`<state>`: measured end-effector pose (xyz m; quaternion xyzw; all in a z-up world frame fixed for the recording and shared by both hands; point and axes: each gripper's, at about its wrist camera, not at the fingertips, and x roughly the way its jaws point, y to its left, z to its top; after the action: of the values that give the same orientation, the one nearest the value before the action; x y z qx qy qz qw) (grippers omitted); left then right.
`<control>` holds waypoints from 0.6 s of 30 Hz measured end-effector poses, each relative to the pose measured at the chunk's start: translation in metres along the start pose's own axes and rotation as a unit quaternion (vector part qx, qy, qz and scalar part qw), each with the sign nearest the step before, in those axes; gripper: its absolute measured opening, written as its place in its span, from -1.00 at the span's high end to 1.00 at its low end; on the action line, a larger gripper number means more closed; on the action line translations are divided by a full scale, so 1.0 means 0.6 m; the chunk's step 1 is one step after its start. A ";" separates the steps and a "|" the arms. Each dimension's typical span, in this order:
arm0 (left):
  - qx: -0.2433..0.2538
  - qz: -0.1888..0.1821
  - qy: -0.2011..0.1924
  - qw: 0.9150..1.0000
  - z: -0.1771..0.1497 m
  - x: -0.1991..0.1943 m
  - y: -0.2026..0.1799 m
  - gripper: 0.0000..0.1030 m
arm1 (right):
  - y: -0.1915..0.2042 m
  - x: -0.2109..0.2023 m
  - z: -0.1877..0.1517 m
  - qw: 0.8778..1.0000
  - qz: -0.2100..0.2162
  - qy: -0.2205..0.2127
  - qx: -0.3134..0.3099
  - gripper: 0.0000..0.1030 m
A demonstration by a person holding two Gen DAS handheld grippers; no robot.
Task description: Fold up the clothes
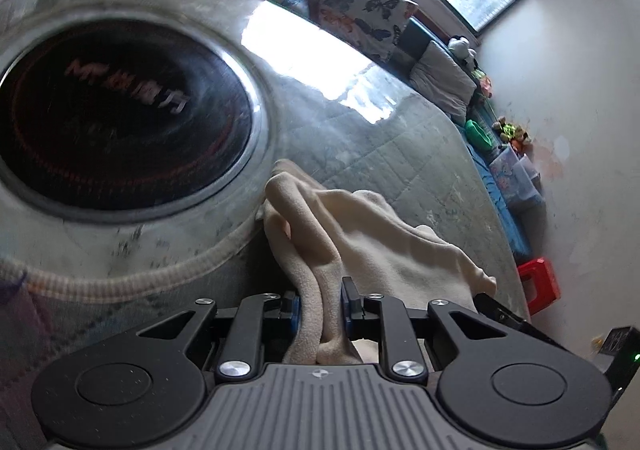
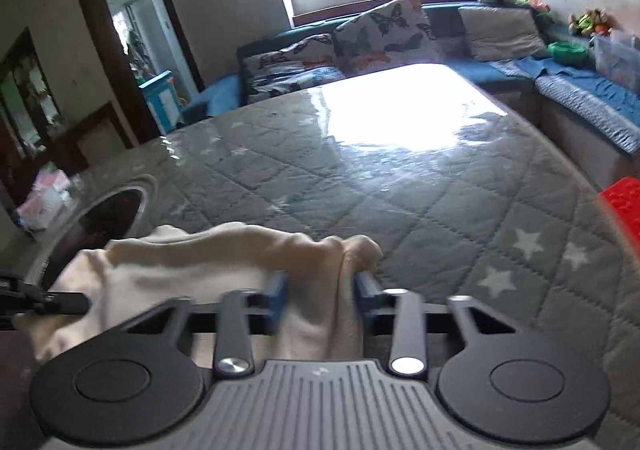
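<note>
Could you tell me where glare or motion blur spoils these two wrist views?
Left wrist view: window glare whitens the table, and the round cooktop is smeared. Right wrist view: a bigger glare patch on the table; the gripper's blue pads are blurred around the cream cloth.

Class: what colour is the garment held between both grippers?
Cream, plain with no pattern; the garment shows best in the right wrist view.

garment (image 1: 372,234): soft cream cloth, matt, fleecy
table cover (image 2: 400,185): quilted grey cloth under glossy clear film
stool (image 1: 538,284): red plastic
</note>
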<state>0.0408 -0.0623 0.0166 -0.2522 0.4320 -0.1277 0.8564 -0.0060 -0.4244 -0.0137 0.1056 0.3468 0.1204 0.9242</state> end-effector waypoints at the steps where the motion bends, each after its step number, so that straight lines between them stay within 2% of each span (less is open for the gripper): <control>1: 0.010 0.000 -0.003 1.000 0.001 -0.001 -0.007 0.64 | 0.002 0.000 0.000 1.000 -0.001 -0.005 -0.002 0.71; 7: 0.067 -0.015 -0.017 0.997 0.021 -0.001 -0.063 0.68 | 0.001 -0.039 0.010 0.999 -0.006 -0.041 -0.002 0.79; 18: 0.145 -0.077 -0.001 0.986 0.027 0.078 -0.215 0.70 | -0.055 -0.108 0.084 0.990 -0.090 -0.104 -0.013 0.80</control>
<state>0.0817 -0.1857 0.0631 -0.1577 0.3872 -0.2541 0.8722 -0.0147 -0.4805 0.0539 0.0739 0.2557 0.0295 0.9635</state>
